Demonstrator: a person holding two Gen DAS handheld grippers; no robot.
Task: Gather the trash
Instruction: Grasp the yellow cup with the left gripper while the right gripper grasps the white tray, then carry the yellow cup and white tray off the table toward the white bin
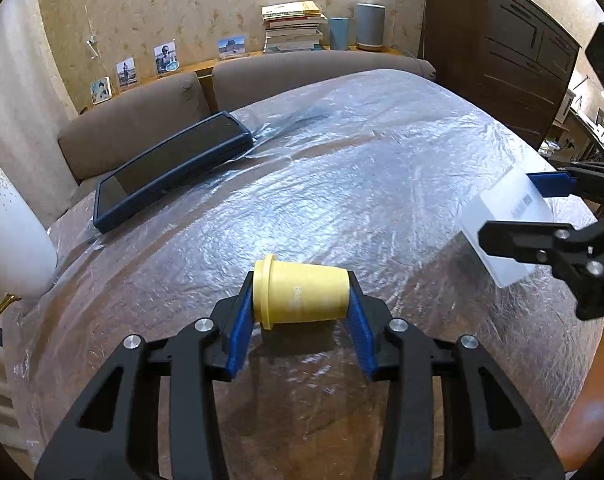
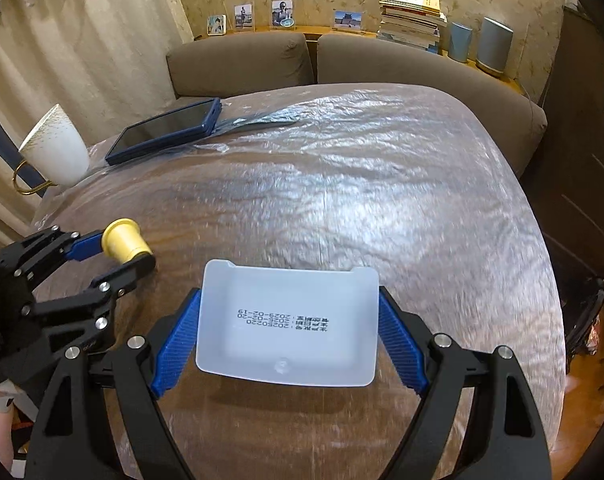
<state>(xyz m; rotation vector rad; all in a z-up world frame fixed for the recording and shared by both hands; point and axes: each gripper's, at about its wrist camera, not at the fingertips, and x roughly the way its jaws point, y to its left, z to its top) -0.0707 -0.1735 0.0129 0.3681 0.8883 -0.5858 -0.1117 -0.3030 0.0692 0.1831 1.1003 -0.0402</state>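
Observation:
My left gripper is shut on a small yellow cup, held sideways above the plastic-covered table. The cup also shows in the right wrist view, between the left gripper's fingers. My right gripper is shut on a white translucent plastic tray with printed dates on it, held above the table. In the left wrist view the tray and the right gripper are at the right edge.
A dark blue tablet lies at the table's far left, also seen in the right wrist view. A white mug stands at the left edge. A brown sofa runs behind the table, with books and photos on a shelf.

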